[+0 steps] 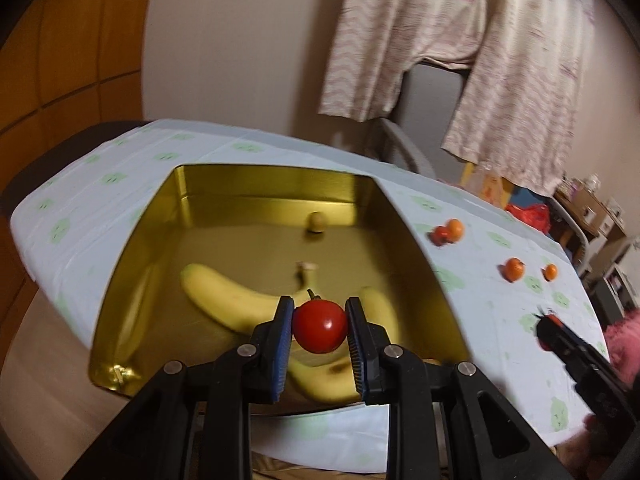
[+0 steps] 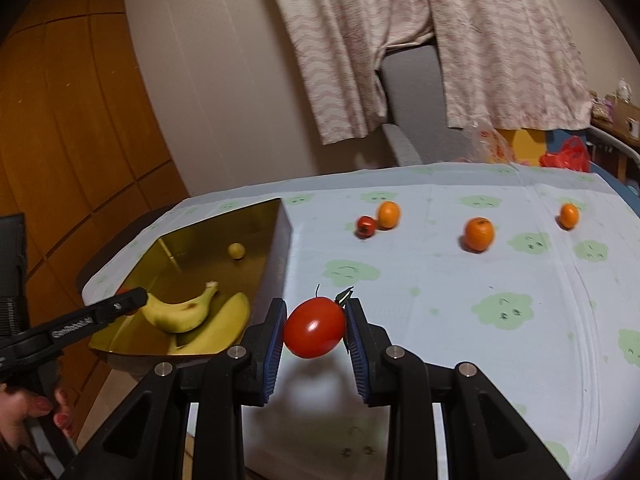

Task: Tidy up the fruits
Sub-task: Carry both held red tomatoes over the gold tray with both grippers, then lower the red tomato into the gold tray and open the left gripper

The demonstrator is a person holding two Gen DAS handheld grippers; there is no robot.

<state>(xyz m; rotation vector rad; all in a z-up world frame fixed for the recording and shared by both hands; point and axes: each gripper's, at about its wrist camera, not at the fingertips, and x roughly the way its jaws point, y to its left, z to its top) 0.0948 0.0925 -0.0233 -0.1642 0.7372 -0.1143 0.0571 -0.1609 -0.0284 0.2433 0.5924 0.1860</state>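
The left gripper [image 1: 319, 330] has its jaws clamped on a small round red tomato [image 1: 320, 326], blue ribbed pads pressing it from both sides, its short green stem pointing up. It hangs above the near end of a shallow gold-coloured rectangular metal tin [image 1: 152, 240]. Directly beneath lie two yellow bananas [image 1: 228, 294], side by side on the tin's floor with stems meeting near the middle. Farther back in the tin sits a small pale yellow round fruit [image 1: 316, 222], apart from the bananas.

The right gripper [image 2: 316, 328] has its jaws clamped on a larger oval red tomato [image 2: 315, 328], whose green calyx sticks out against the right pad. It is held above the tabletop [image 2: 420, 280], which is covered by a pale blue cloth printed with green cloud shapes, just right of the tin's near corner.

Out on the cloth, well beyond the held tomato, a small red tomato with a dark calyx [image 2: 366, 227] rests touching a small orange citrus fruit [image 2: 388, 214]. To their right, separately, sits a larger orange mandarin [image 2: 478, 233], and farther right a small orange fruit [image 2: 569, 216].

A hand [image 2: 28, 416] with red-painted nails grips the left gripper's handle. Behind the tabletop hang patterned pink-and-cream curtains [image 2: 360, 40].
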